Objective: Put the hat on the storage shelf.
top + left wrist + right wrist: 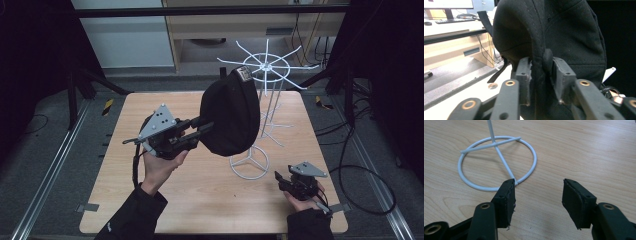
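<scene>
**Cap on rack, release in progress**

Cap (231,112) hangs off a top prong of the wire rack (265,67), so the hanging looks done. Left gripper (541,75) jaws parted around the brim edge, pads barely off it; not yet backed out. Right gripper (537,197) wide open, empty, low by rack base (496,162).

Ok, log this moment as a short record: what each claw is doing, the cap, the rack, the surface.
left claw: jaws on either side of the cap's brim edge; whether they press on it can't be told
right claw: open, empty, low over the table beside the rack's ring base
cap: black, on a prong of the rack
rack: white wire stand, upright, radial prongs on top
table: light wood
</scene>
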Tool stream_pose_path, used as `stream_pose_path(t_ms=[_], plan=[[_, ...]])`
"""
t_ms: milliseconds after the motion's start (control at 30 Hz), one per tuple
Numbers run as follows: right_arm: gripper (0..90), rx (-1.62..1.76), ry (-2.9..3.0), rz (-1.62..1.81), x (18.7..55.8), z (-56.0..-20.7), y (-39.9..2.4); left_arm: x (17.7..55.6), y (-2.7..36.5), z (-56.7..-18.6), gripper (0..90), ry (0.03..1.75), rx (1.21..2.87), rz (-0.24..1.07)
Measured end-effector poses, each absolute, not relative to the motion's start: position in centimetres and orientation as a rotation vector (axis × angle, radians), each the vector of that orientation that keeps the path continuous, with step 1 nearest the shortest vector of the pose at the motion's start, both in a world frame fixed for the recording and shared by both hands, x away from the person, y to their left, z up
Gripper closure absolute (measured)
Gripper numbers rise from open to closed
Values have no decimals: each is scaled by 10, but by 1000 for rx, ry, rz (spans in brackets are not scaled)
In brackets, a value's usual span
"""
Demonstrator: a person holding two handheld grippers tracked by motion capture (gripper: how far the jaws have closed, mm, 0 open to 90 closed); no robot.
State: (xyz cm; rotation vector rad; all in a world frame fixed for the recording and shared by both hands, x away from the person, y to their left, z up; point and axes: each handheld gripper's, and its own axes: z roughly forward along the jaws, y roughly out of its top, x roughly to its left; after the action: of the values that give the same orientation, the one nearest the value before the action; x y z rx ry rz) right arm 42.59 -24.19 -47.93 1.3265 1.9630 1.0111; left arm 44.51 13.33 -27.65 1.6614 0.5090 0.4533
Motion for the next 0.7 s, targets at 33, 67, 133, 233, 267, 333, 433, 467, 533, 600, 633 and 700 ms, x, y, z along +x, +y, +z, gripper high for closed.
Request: stream_pose_path(t_ms=[33, 67, 133, 233, 267, 333, 433, 467, 533, 600, 633, 700], plan=[[441, 1326, 1965, 1012, 426, -479, -242, 444, 134, -277, 648, 508, 1659, 455], [440, 1326, 1966, 1012, 426, -479, -242, 444, 135, -277, 628, 509, 1657, 461], [438, 1326, 1967, 1011, 426, -479, -242, 442, 138, -278, 572, 511, 1646, 471], [435, 1326, 1965, 1011, 426, -479, -242, 438, 146, -279, 495, 515, 1627, 484], [434, 1326, 1965, 1009, 426, -479, -242, 436, 149, -279, 478, 516, 1621, 489], [432, 1328, 1965, 1009, 426, -480, -242, 433, 156, -280, 442, 522, 1623, 500], [427, 1331, 1963, 1013, 426, -480, -242, 426, 167, -284, 400, 549, 1622, 518], [425, 1332, 1961, 1013, 426, -480, -242, 423, 173, -285, 386, 574, 1620, 528], [418, 1329, 1960, 1009, 426, -480, -242, 419, 184, -291, 363, 612, 1609, 521], [409, 1336, 1959, 1016, 426, -481, -242, 417, 192, -298, 348, 644, 1614, 526], [403, 1337, 1958, 1018, 426, -481, -243, 416, 195, -302, 339, 662, 1622, 534], [396, 1336, 1956, 1017, 426, -481, -243, 415, 204, -313, 332, 704, 1644, 555]])
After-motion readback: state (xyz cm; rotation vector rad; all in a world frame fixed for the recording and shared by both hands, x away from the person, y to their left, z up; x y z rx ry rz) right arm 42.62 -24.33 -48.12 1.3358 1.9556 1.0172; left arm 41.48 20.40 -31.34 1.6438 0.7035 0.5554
